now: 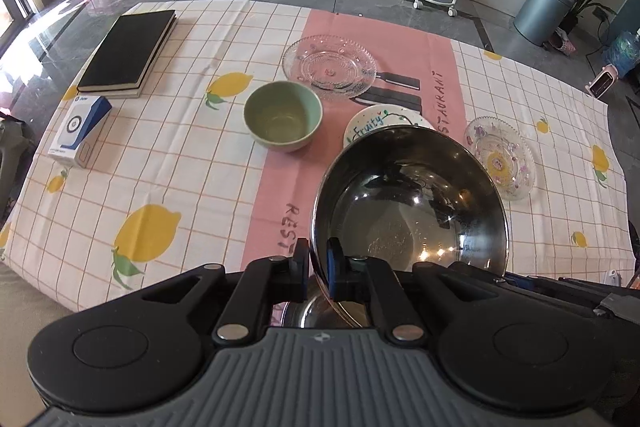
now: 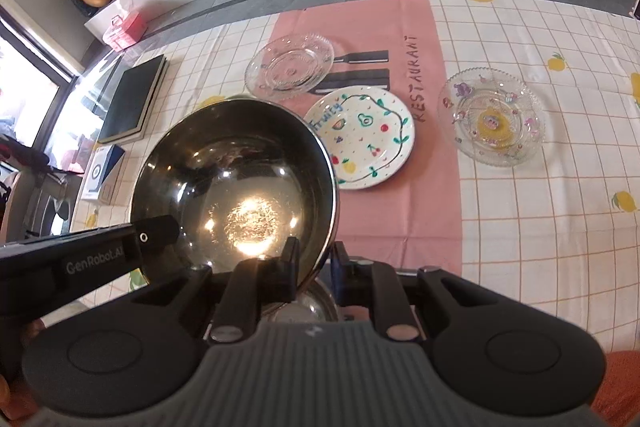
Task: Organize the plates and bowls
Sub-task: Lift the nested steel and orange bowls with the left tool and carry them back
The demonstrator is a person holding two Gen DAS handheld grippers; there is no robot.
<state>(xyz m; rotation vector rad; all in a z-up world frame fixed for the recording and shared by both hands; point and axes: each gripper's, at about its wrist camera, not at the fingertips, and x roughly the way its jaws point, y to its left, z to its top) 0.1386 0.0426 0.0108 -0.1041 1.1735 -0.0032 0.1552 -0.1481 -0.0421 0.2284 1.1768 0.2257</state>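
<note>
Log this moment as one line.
left gripper: shut on steel bowl rim | right gripper: shut on same rim | bowl lifted, tilted | plates untouched

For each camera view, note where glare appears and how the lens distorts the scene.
Left wrist view: the shiny steel bowl mirrors dark shapes with small glints, sunlight glares off the grey floor at left, and the checked lemon tablecloth bows outward. Right wrist view: a bright hotspot sits in the bowl's base, the window is blown out, and grid lines curve.
</note>
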